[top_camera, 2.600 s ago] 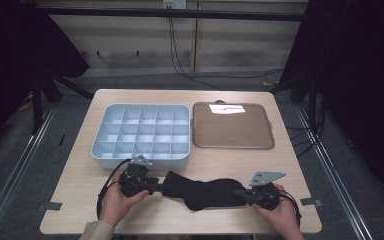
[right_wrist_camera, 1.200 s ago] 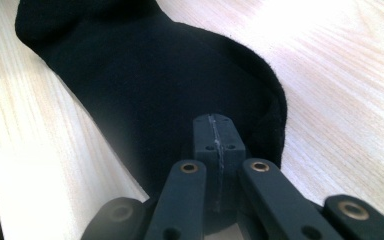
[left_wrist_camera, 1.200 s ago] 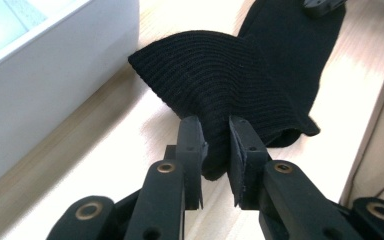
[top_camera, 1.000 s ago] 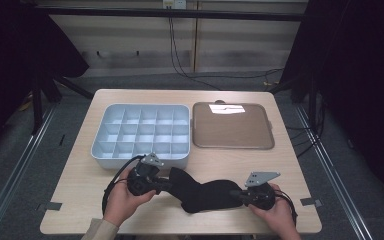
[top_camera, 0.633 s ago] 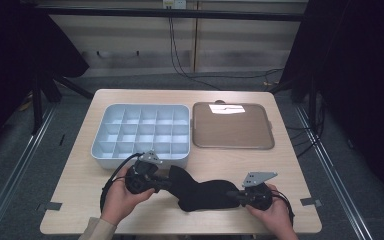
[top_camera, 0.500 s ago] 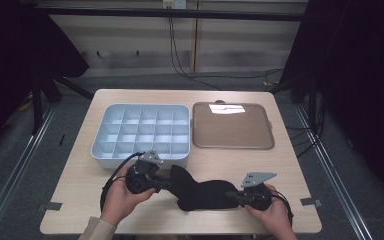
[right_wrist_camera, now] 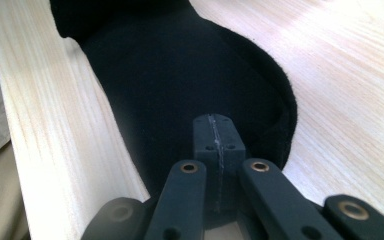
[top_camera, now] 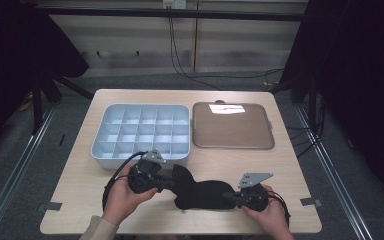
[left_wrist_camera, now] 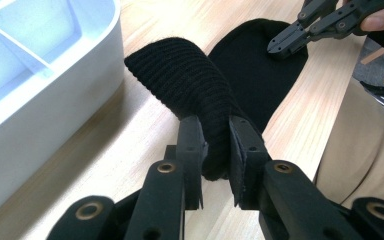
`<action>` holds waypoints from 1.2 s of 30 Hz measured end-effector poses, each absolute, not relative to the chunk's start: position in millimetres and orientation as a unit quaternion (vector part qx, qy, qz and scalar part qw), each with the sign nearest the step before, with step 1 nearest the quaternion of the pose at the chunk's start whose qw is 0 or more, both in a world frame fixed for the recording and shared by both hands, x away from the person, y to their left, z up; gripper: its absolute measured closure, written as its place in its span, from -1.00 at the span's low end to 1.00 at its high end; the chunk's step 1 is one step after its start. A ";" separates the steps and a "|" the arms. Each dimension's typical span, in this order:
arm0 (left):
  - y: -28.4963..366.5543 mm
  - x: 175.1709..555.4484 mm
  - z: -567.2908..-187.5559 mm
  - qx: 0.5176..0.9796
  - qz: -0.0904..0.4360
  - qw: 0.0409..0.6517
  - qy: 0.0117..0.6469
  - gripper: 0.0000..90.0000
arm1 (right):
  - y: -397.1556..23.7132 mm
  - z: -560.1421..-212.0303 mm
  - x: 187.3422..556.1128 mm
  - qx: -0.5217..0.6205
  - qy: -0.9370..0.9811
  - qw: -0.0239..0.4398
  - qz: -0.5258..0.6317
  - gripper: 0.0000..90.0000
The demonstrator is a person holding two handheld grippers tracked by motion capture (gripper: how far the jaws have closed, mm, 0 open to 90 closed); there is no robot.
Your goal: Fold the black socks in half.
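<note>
Black sock [top_camera: 200, 192] lies on the table [top_camera: 280, 165], near the front edge, just in front of the white compartment tray [top_camera: 142, 132] and well clear of the brown flat tray [top_camera: 232, 127] that sits to the right of the compartment tray. Left tool [top_camera: 161, 184] has its jaws partly closed on the ribbed cuff end; in the left gripper view the cuff [left_wrist_camera: 190, 85] is bunched up and pinched between the two pads [left_wrist_camera: 192, 145], lifted off the wood and curling over toward the compartment tray wall [left_wrist_camera: 55, 90]. Right tool [top_camera: 228, 197] is closed all the way, pads meeting flat with the seam line showing in the right gripper view [right_wrist_camera: 215, 135]; it sits over the toe end [right_wrist_camera: 190, 75], and a thin layer of fabric looks caught there, though the dark cloth hides how much. Sock is soft, limp knit, very light, no stiffness: it sags and folds wherever it is not supported, and the middle rests on the table between the two tools. Not fragile, not slippery, the ribbing gives good bite. Best hold points are the two ends, as now: the thick cuff takes a wider pinch, the thin toe needs a full close. Judgement: a single-layer pinch at the toe could slip free if pulled hard, so keep the tension gentle.
</note>
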State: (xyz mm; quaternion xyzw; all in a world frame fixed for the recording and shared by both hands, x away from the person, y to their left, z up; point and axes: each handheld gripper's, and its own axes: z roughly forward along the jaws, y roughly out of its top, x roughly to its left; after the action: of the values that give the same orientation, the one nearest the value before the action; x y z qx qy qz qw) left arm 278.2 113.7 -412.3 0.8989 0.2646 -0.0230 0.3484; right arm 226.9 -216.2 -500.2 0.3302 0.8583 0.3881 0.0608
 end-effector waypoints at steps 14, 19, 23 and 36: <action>106.0 278.5 -409.3 0.900 -0.028 0.353 0.256 0.73 | -208.5 -500.3 226.4 0.326 0.859 0.059 0.390 1.00; 103.7 278.5 -408.7 0.900 -0.028 0.355 0.254 0.73 | -206.8 -500.6 226.5 0.324 0.860 0.059 0.391 1.00; 100.8 278.4 -408.5 0.902 -0.031 0.353 0.246 0.73 | -204.2 -500.6 226.3 0.320 0.861 0.061 0.391 1.00; 96.0 278.3 -409.8 0.904 -0.032 0.349 0.245 0.73 | -203.7 -498.4 226.6 0.318 0.862 0.067 0.390 1.00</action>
State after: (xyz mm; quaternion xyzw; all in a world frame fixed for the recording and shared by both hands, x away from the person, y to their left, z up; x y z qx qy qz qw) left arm 278.3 96.0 -409.8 0.9039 0.2455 -0.0324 0.3488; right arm 226.6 -203.7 -498.4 0.3182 0.8616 0.3896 0.0673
